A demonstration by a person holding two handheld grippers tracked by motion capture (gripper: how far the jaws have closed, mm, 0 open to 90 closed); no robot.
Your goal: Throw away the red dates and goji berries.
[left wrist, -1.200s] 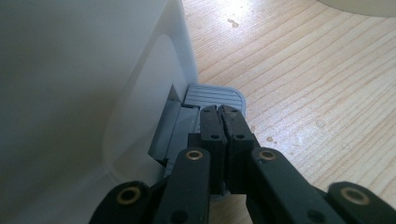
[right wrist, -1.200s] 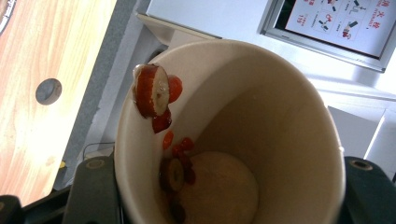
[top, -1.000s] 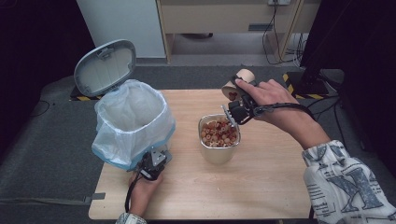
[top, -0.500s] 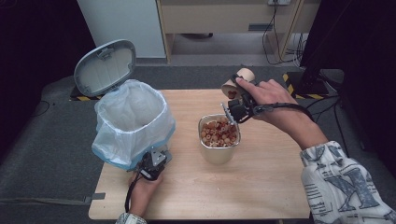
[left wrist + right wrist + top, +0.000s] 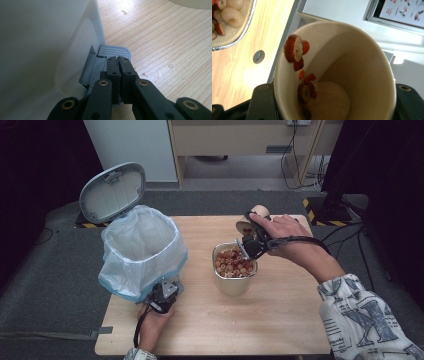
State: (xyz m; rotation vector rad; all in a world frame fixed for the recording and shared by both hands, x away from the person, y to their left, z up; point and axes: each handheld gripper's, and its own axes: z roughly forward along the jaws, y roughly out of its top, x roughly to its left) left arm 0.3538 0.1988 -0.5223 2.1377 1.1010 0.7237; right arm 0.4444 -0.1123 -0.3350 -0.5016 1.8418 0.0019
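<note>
A white pedal bin (image 5: 140,250) lined with a pale blue bag stands at the table's left, its grey lid (image 5: 112,192) raised. My left gripper (image 5: 162,295) is at the bin's foot. It is shut, and its tips (image 5: 118,60) rest on the grey ribbed pedal (image 5: 115,51). A metal container (image 5: 234,279) of red and white fruit pieces sits mid-table. My right gripper (image 5: 250,242) is shut on a paper cup (image 5: 252,219) tilted over the container's far rim. Inside the cup (image 5: 352,62), several red fruit slices (image 5: 293,48) cling to the wall and bottom.
The wooden table (image 5: 280,320) has bare room in front and to the right of the container. The bin's white wall (image 5: 50,37) stands close on the left of my left gripper. Water drops dot the wood (image 5: 171,66). A cabinet (image 5: 240,140) and cables lie beyond the table.
</note>
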